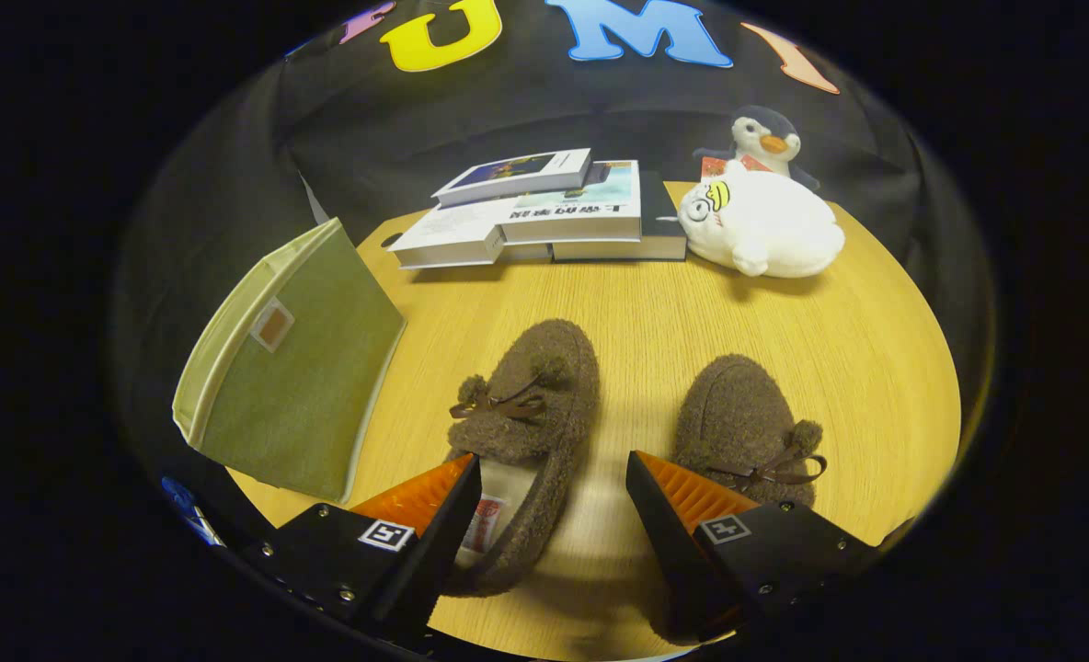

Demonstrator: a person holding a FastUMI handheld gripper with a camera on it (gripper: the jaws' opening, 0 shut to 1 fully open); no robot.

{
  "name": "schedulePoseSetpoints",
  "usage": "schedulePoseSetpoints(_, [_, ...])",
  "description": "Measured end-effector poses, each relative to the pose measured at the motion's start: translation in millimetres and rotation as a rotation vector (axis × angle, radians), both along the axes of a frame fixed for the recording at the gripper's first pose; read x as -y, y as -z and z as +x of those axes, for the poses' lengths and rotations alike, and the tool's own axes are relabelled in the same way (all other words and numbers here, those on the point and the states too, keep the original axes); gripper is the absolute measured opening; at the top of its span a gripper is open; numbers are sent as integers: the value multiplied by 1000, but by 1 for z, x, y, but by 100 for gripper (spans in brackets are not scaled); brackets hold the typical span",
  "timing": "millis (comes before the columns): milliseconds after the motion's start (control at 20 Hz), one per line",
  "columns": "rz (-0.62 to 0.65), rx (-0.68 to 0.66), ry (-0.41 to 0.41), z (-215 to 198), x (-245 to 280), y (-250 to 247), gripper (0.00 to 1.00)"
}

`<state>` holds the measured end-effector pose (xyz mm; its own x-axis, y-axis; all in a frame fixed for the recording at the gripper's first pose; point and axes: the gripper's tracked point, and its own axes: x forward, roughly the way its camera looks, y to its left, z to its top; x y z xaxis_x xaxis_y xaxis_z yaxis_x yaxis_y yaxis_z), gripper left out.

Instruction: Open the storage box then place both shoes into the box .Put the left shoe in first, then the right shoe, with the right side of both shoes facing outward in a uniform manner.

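The gripper (554,501) hangs low over the near edge of the table (876,349) with its fingers spread wide and grasping nothing. The left shoe (526,432) lies partly between them, its heel and open collar close by the left finger, toe pointing toward the far edge; the right shoe (747,432) lies beside it, just ahead of the right finger and partly behind it, with bare wood between the two. The box (292,368) is at the table's left edge, folded flat and propped at a slant, so it is not yet opened and neither shoe is in it. Both shoes look like fleecy slippers with a small bow and pompom on the vamp: light, soft and easily squashed, rough enough that the pads should not slip, but floppy, so a pinch at the toe would probably let the heel droop. My judgement is that the firmest hold is across the collar or the side wall near the heel, where sole and lining stiffen the upper (the bow is no handle, it would likely pull loose or tear). The box seems to be thin fabric, light and limp; its raised top rim looks the best place to take it, and it may slide on the wood instead of unfolding. Books (544,211) and two plush toys, a white one (765,230) and a penguin (765,138), sit along the far edge, well apart from the shoes.
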<state>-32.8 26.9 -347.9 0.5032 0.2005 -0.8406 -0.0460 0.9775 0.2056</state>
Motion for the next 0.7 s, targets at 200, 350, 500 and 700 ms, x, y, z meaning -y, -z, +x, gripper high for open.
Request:
schedulePoseSetpoints(200, [8,-52,13,-7,-2,14,90])
schedulePoseSetpoints(350, [80,-84,53,-7,-11,16,70])
schedulePoseSetpoints(500, [128,-120,105,-6,-15,16,38])
schedulePoseSetpoints(700, [139,-131,122,-6,-15,14,33])
